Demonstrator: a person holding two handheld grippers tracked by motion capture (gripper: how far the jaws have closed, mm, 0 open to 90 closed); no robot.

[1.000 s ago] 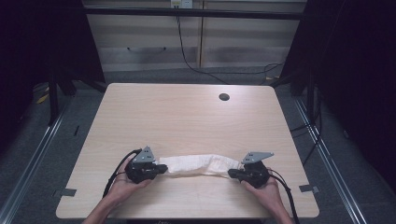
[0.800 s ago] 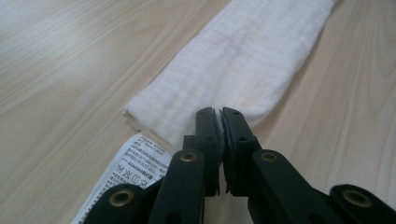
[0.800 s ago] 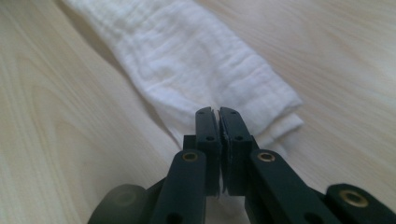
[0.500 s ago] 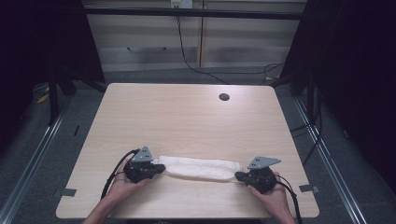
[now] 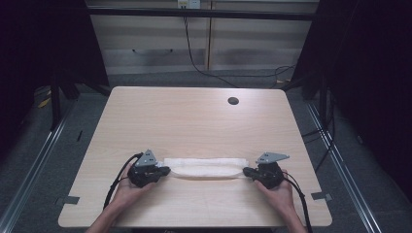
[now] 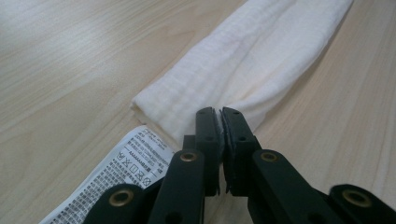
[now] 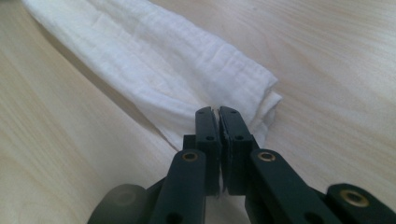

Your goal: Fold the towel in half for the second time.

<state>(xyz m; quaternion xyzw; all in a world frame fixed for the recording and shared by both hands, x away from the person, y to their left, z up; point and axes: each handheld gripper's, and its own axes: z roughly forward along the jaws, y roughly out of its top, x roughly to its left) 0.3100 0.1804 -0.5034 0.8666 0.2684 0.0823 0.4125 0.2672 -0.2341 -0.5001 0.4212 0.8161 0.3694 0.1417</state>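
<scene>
- Cloth (image 5: 204, 167), folded into a long strip, lies along the counter's (image 5: 194, 116) near edge, stretched between both claws.
- Left claw (image 6: 218, 112) pinches one end beside the care label (image 6: 119, 175); right claw (image 7: 215, 110) pinches the other.
- Uneven pulling could undo the fold or slip thin fabric free.

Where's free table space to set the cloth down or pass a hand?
Free: the whole far half of the table, from the folded cloth back to the round hole. A narrow bare strip runs along the near edge between the hands. Crowded: the cloth's line, left claw and right claw gripping its ends.
</scene>
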